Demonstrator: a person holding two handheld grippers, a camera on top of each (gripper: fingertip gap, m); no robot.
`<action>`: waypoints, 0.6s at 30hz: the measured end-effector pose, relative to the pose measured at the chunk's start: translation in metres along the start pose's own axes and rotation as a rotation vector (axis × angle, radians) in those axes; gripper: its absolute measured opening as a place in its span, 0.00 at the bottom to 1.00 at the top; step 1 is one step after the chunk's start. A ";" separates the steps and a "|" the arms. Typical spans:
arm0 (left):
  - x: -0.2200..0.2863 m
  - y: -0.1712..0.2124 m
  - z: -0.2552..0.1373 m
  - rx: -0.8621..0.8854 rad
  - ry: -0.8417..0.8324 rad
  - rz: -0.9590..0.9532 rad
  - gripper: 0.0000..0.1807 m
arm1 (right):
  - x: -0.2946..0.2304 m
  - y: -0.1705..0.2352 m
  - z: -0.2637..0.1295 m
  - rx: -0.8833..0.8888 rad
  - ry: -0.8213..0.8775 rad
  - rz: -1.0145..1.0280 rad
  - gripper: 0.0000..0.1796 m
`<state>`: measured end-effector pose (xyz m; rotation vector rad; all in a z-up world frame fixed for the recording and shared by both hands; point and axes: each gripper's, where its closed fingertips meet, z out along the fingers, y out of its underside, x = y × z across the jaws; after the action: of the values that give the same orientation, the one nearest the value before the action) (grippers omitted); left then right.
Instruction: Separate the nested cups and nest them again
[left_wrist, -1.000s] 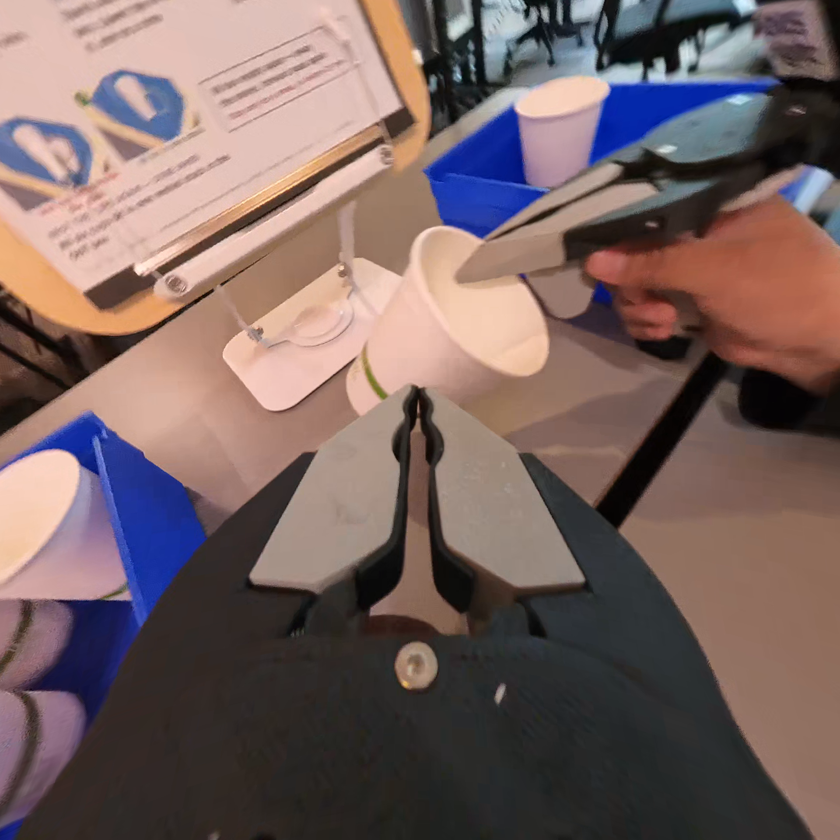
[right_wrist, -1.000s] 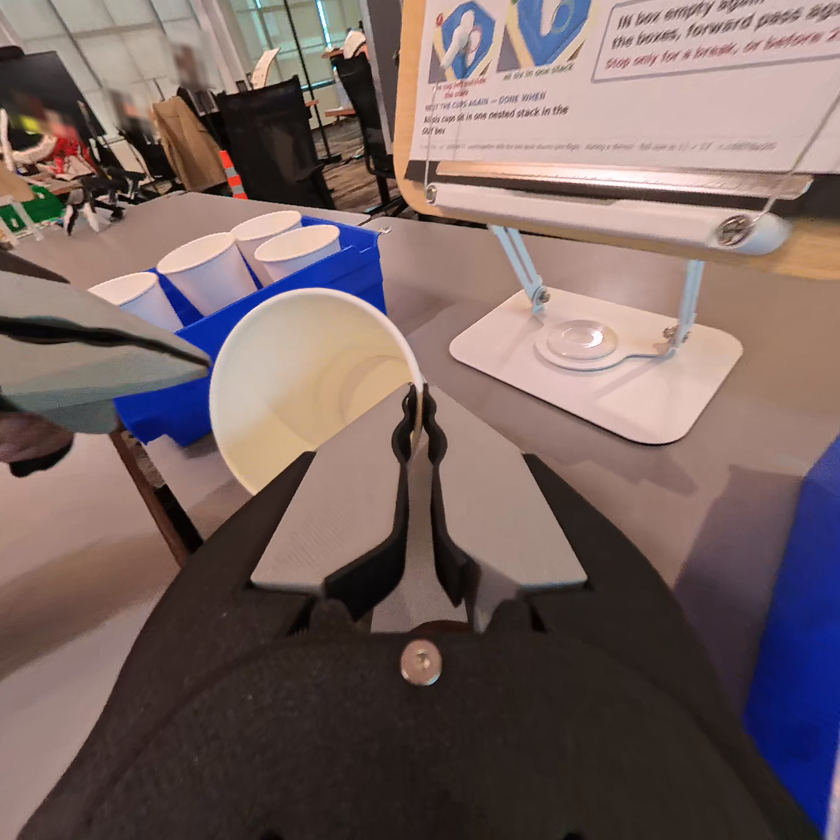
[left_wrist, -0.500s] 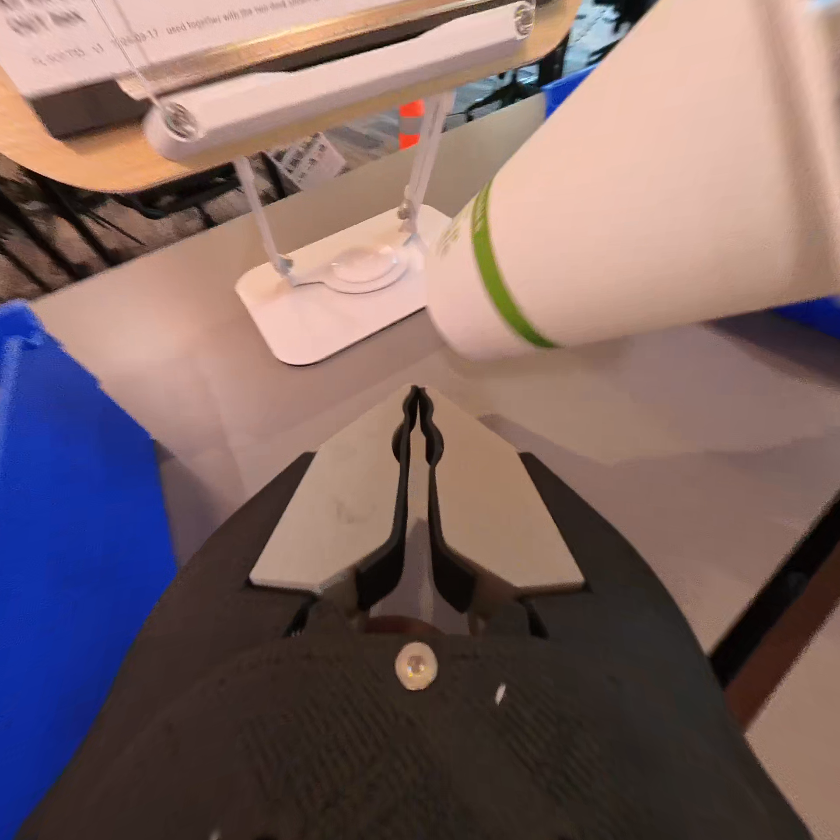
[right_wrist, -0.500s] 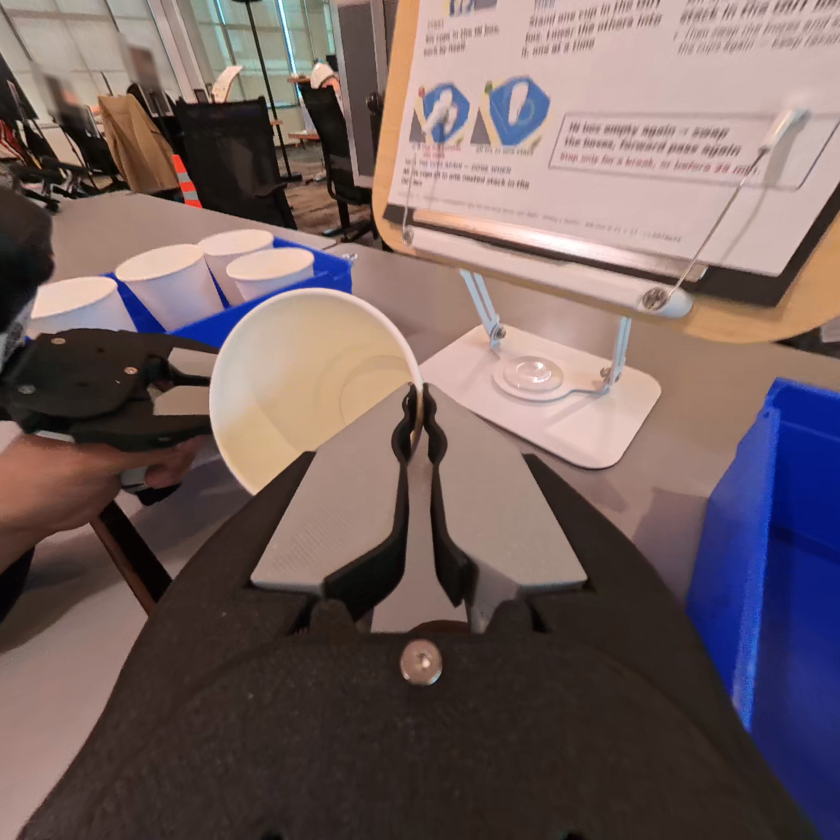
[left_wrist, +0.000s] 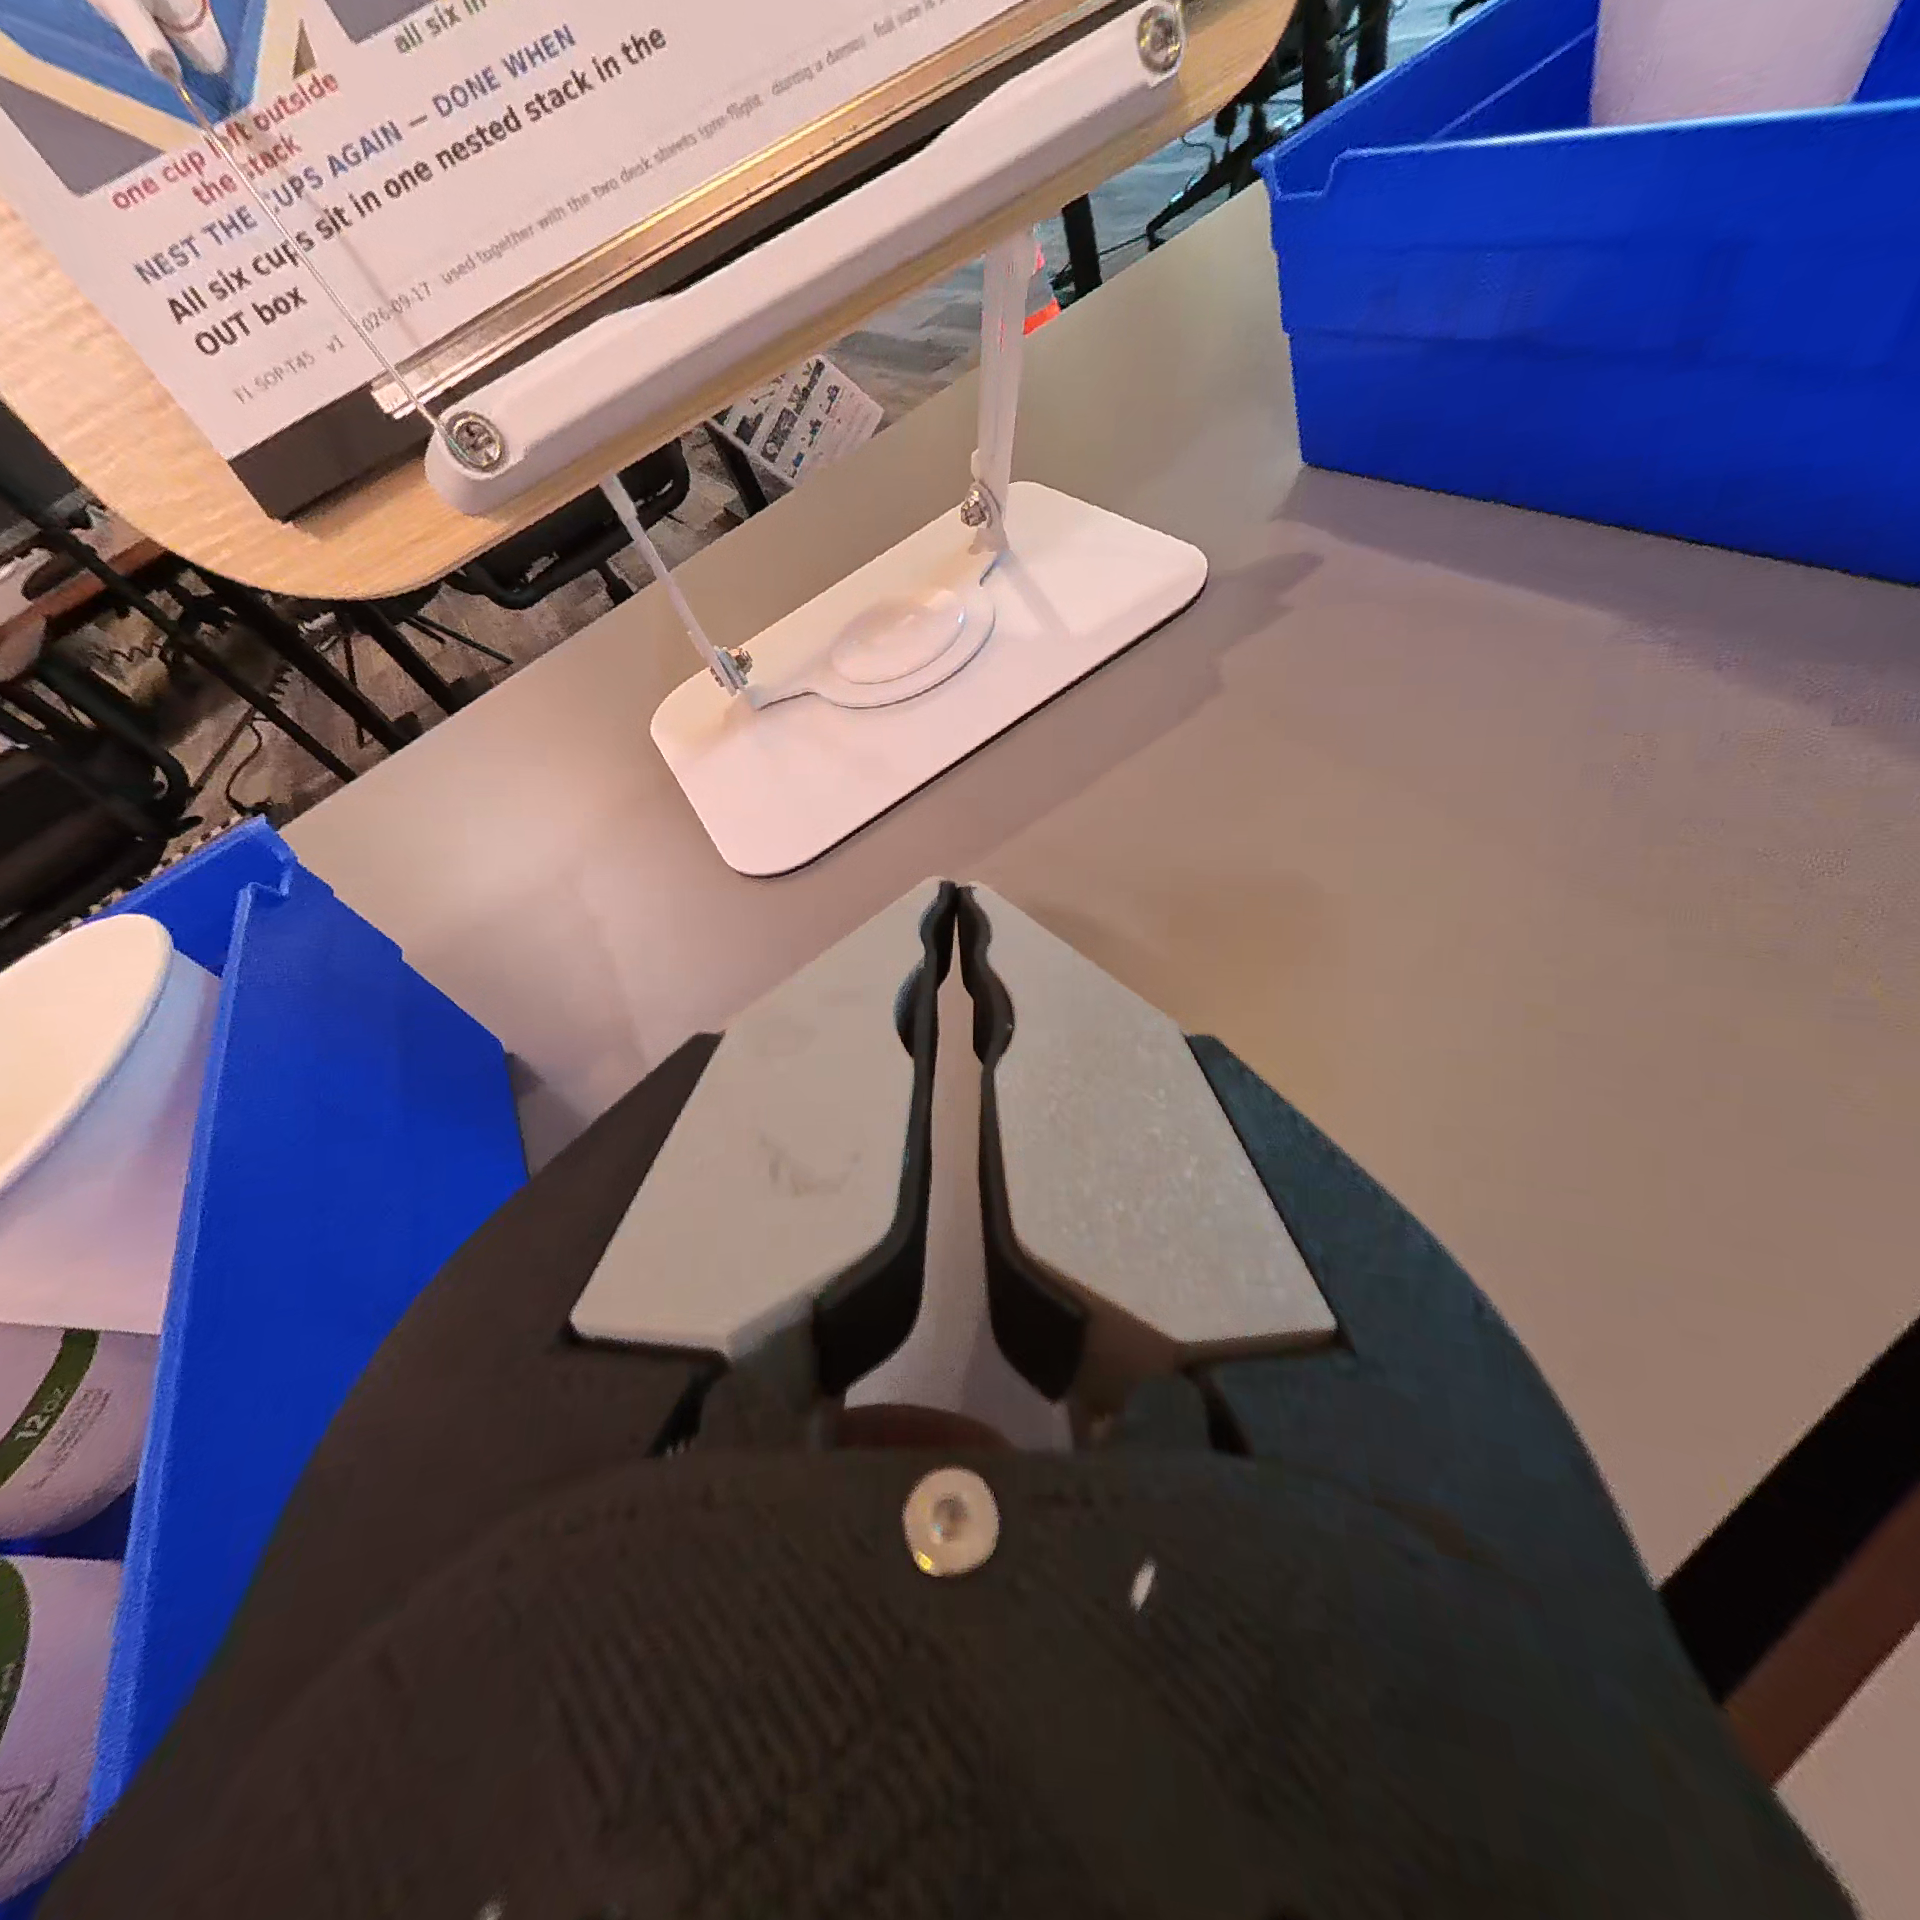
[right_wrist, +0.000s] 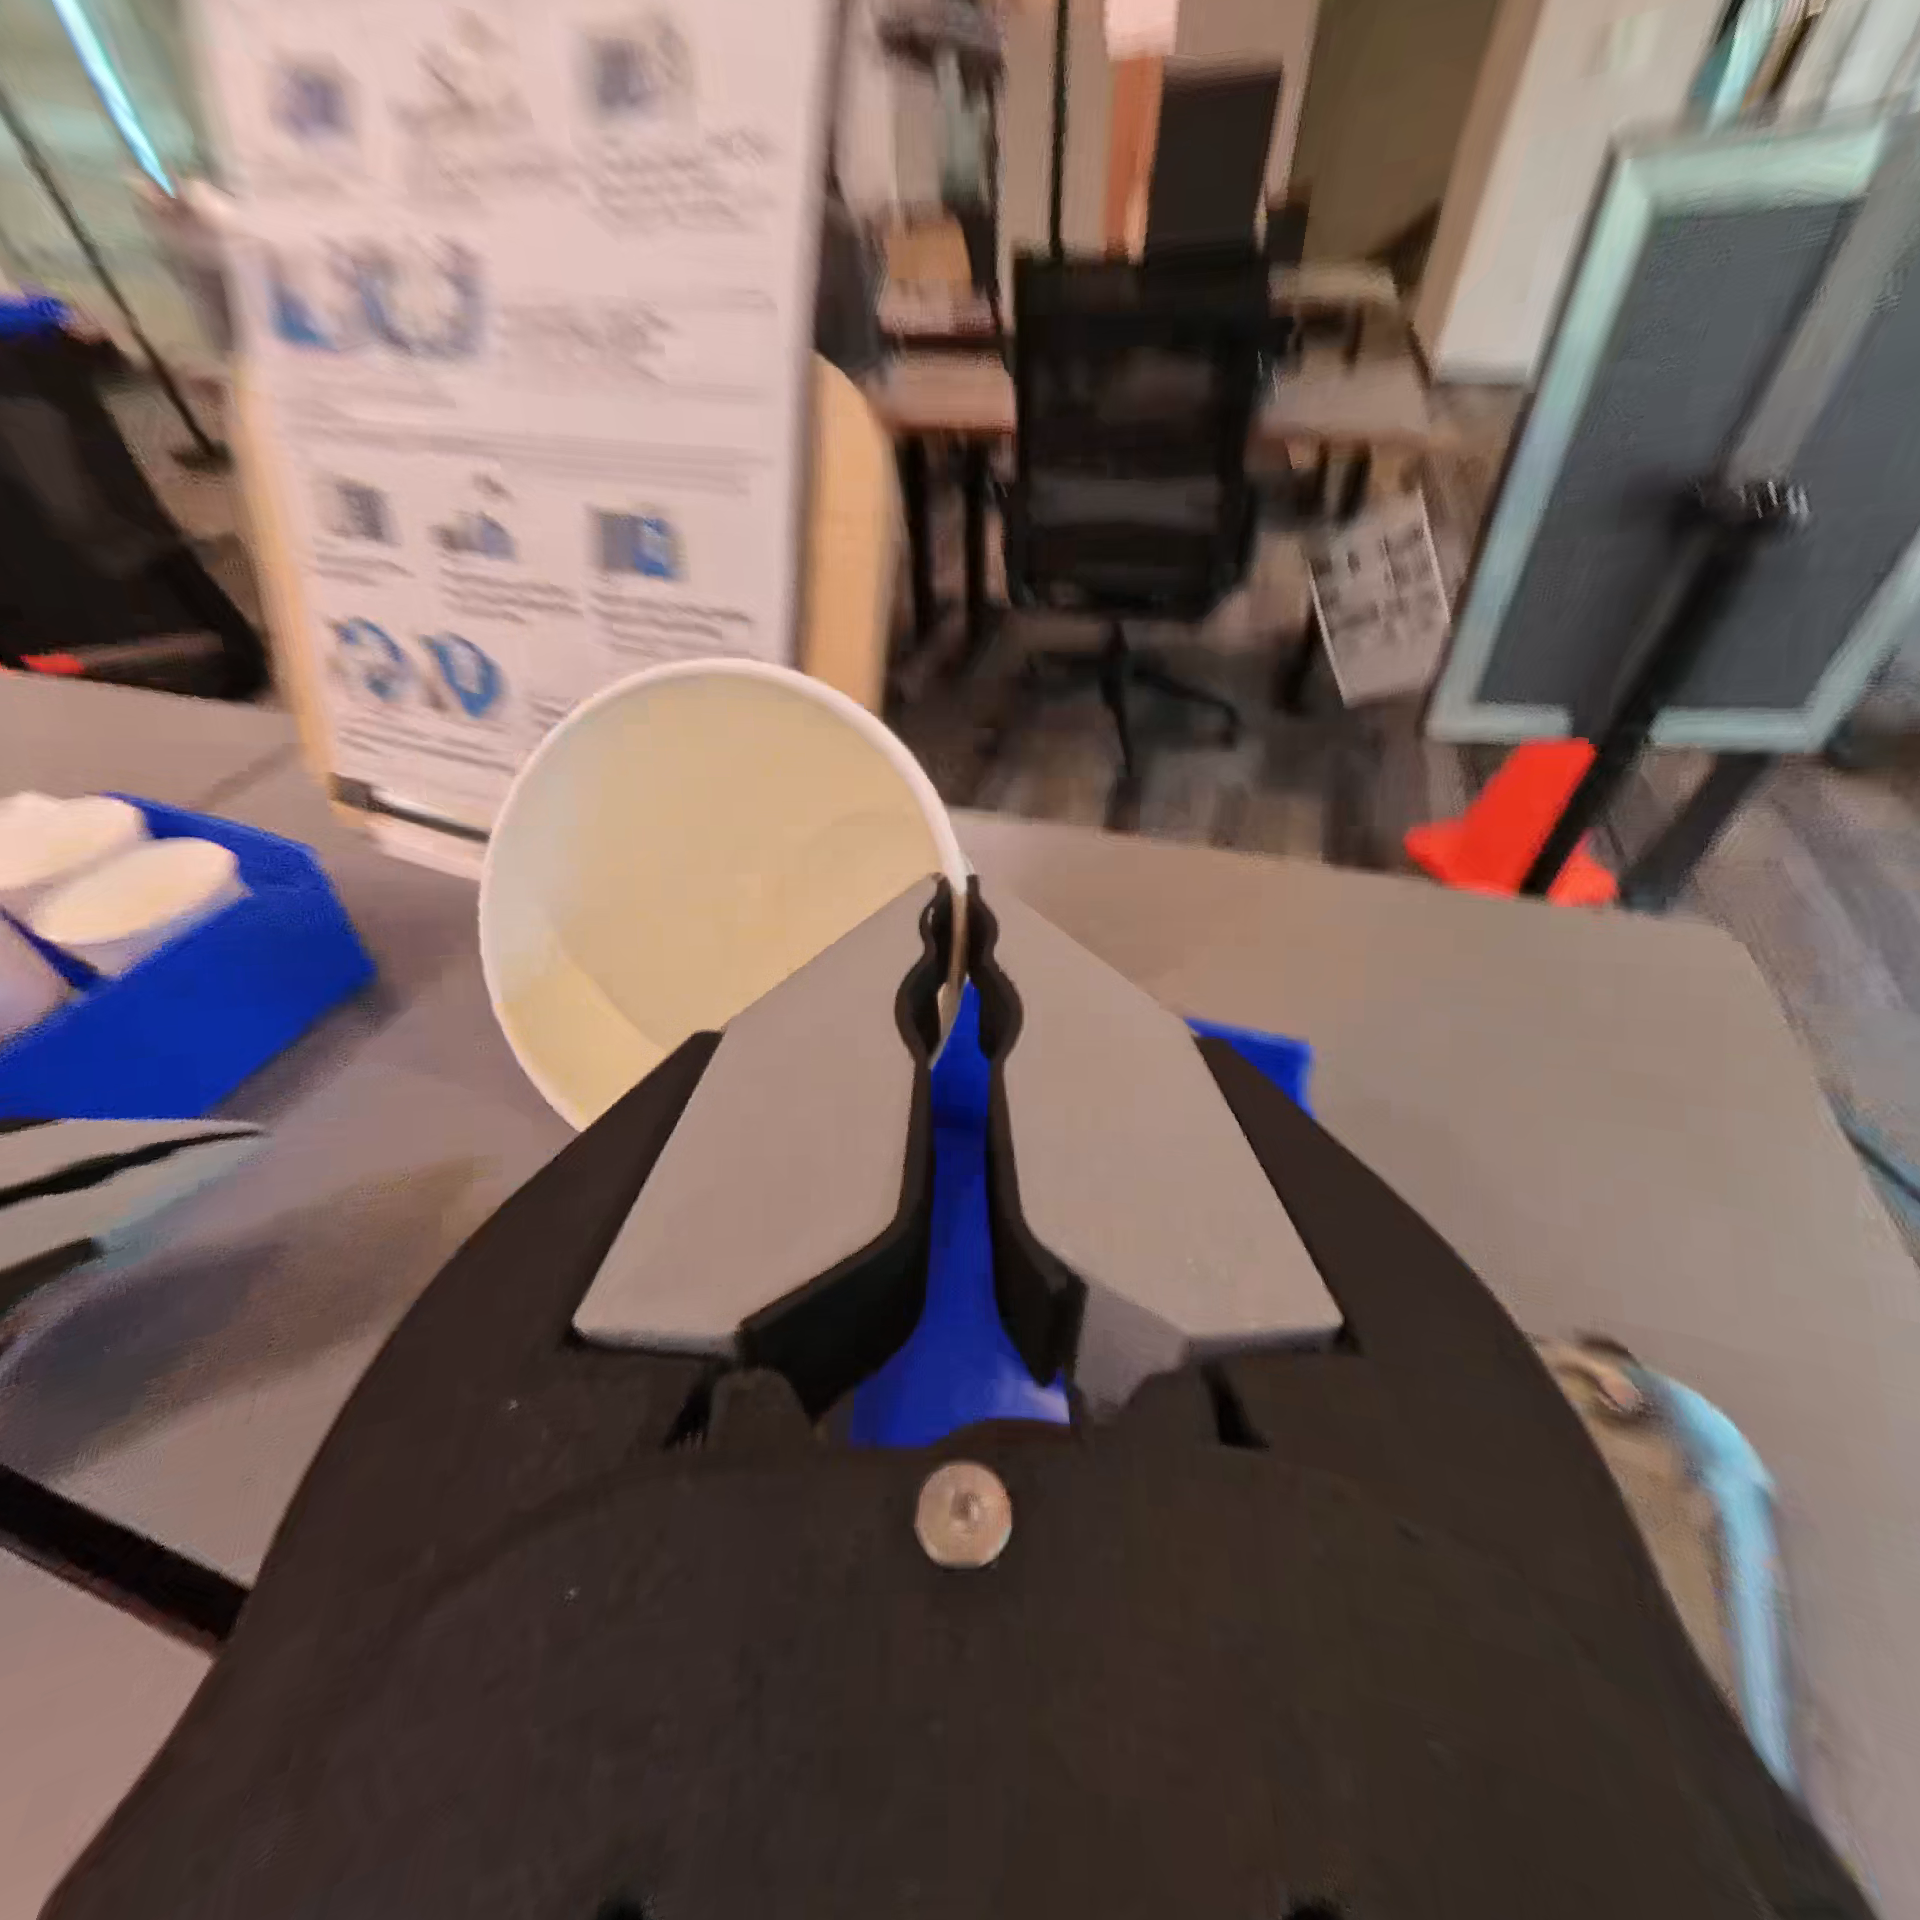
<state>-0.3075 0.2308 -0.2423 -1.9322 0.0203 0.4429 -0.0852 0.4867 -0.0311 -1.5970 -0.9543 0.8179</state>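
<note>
1. Left wrist view: the grey table (left_wrist: 1507, 831) lies bare ahead of the left gripper (left_wrist: 956, 904), open as far as the white base of the document stand (left_wrist: 935, 686). The table's near edge runs along the lower right.
2. A blue bin (left_wrist: 1600, 312) bounds that room at the upper right, with a white cup (left_wrist: 1745, 52) standing in it. Another blue bin (left_wrist: 312, 1091) walls it at the left and holds white cups (left_wrist: 73, 1091), some with a green band.
3. The left gripper points forward over the table, level with the left bin's wall. Its jaws are closed tip to tip and grip nothing.
4. Right wrist view, blurred: the right gripper (right_wrist: 956, 914) is held above the table, aimed at the table's far edge, with an office chair (right_wrist: 1132, 468) and an orange cone (right_wrist: 1507, 821) beyond.
5. The right gripper is clamped on the rim of a white paper cup (right_wrist: 707, 873). The cup is tilted, its mouth facing the camera, off the table.
6. A blue bin shows through the gap between the right fingers (right_wrist: 1143, 1143), under the gripper. The bin with cups sits at the far left, well apart from the held cup.
</note>
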 end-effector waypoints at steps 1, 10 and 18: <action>0.001 -0.001 0.000 0.005 0.003 0.000 0.00 | 0.019 0.006 0.006 -0.072 0.020 0.014 0.00; -0.002 0.005 0.002 -0.016 0.004 -0.019 0.00 | 0.095 0.070 0.048 -0.514 0.147 0.063 0.00; 0.000 0.004 0.001 -0.024 0.005 0.018 0.00 | 0.105 0.106 0.077 -0.656 0.142 0.146 0.00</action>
<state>-0.3083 0.2308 -0.2461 -1.9584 0.0356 0.4519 -0.0872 0.6004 -0.1548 -2.2758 -1.0733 0.4945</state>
